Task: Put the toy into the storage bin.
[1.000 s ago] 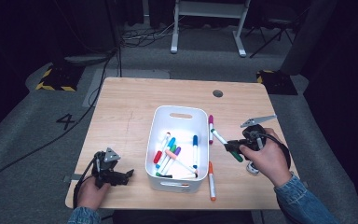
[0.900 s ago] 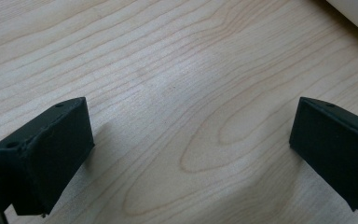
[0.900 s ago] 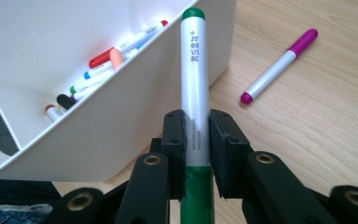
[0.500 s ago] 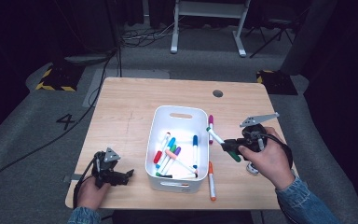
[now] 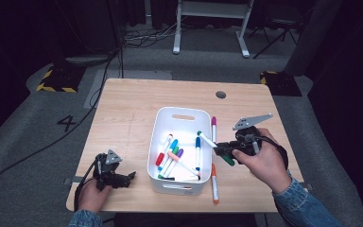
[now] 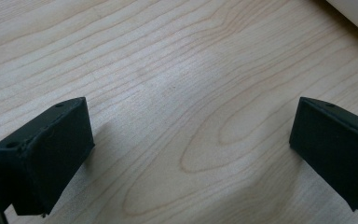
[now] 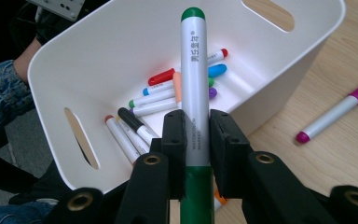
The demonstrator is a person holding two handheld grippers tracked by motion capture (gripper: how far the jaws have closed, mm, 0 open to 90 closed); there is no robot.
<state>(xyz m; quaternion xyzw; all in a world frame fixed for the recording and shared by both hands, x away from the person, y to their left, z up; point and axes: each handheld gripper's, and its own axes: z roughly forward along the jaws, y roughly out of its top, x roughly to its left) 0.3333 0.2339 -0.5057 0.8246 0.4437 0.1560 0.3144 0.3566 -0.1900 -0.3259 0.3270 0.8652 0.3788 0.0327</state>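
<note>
Two tools work at a wooden surface [image 5: 127, 118]. Right tool [image 5: 223, 149], at 3 o'clock of the white bin [image 5: 157, 142], is clamped on a green-capped marker [image 5: 208, 140] whose far end reaches over the bin's right rim; in the right gripper view its pads press the barrel [image 7: 195, 84] from both sides. Inside the bin lie several markers [image 5: 172, 156]. A purple marker [image 5: 213, 126] and an orange marker [image 5: 214, 182] lie on the surface just beside the bin's right wall. Left tool [image 5: 123, 178], at 8 o'clock of the bin, rests with jaws wide apart, nothing between them.
</note>
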